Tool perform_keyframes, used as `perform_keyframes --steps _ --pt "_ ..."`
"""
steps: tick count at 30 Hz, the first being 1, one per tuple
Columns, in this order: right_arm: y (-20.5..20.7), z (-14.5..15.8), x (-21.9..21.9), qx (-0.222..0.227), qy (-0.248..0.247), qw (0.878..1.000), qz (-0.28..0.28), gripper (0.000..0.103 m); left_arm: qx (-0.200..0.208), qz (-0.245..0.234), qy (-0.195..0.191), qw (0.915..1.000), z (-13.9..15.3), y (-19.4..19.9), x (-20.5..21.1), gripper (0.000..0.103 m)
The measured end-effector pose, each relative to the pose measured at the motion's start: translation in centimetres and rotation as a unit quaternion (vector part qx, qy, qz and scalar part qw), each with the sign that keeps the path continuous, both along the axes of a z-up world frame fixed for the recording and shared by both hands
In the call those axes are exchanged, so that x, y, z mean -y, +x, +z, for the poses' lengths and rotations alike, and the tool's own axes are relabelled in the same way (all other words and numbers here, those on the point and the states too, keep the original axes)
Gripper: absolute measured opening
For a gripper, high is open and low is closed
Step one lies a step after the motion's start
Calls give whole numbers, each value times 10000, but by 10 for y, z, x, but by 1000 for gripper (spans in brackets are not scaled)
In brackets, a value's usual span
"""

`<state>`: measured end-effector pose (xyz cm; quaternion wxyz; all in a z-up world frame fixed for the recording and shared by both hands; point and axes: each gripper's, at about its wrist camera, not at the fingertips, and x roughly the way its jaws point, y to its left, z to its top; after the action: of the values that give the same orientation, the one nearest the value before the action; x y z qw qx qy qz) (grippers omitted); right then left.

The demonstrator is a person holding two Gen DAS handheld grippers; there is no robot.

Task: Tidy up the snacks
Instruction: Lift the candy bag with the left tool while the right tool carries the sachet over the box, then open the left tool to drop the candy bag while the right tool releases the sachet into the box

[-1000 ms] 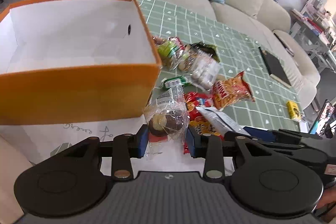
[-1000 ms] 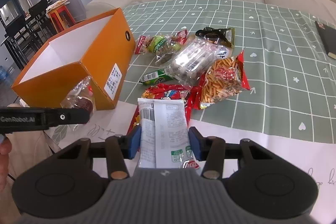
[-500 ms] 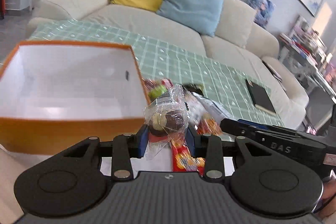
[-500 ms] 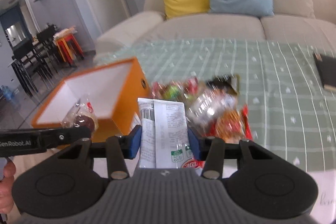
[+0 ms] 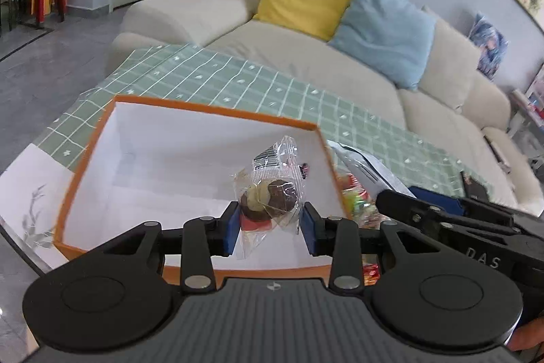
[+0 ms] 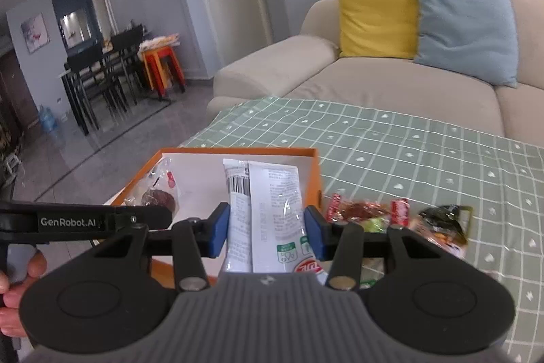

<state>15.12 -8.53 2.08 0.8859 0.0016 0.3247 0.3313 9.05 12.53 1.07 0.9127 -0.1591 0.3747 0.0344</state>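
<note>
Left gripper [image 5: 270, 228] over the orange box [image 5: 190, 106], jaws clamped on a clear-wrapped cookie [image 5: 268, 198]. Right gripper [image 6: 267, 232] at the box's right wall, jaws pinching a white packet [image 6: 265, 210]. More snacks [image 6: 374, 215] loose on the worktop [image 6: 425, 159] beside the box.

The left tongs [image 6: 85, 221], seen from the right wrist view, carry white lettering on a black side plate that reads "GenRobot.AI". The right tongs [image 5: 482, 240], seen from the left wrist view, show the pale raised letters "DAS" on the black body. The white snack packet [image 6: 268, 216] bears a barcode and blocks of fine print too small to read, plus a green badge and red lettering near its lower end, neither legible. The clear cookie wrapper [image 5: 272, 189] has a barcode whose digits cannot be made out.
</note>
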Motion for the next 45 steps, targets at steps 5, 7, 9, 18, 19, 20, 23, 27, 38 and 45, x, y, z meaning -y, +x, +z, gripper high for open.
perform_keyframes --steps 5,7,9,18,19,20,23,27,38,45 --pt "18 -13 -40 -63 -487 9985 250 45 -509 -18 157 9986 -14 17 -14 42" --pt "26 -22 -54 -117 -702 9968 354 45 -693 -24 190 9974 -21 23 -18 42" --pt "31 -30 -66 -131 -920 9947 450 45 -869 14 239 9959 -28 26 -23 42" --pt "47 -61 -107 -169 -1719 9818 786 45 -1391 28 435 9893 -54 41 -33 42" --pt "49 -65 -111 -196 -1796 9800 837 45 -1442 36 443 9885 -57 42 -34 42" --pt "52 -68 -114 -216 -1846 9788 865 45 -1478 48 456 9880 -59 44 -36 42" --pt "55 -75 -121 -274 -1976 9752 956 45 -1588 54 494 9861 -66 48 -39 42" --pt "61 -86 -127 -436 -2149 9706 996 45 -1710 16 534 9838 -74 51 -40 42" --pt "63 -93 -133 -547 -2345 9647 1069 47 -1940 -3 547 9795 -83 60 -41 43" --pt "61 -89 -134 -511 -2332 9649 1098 49 -1952 -2 568 9791 -84 58 -41 45"
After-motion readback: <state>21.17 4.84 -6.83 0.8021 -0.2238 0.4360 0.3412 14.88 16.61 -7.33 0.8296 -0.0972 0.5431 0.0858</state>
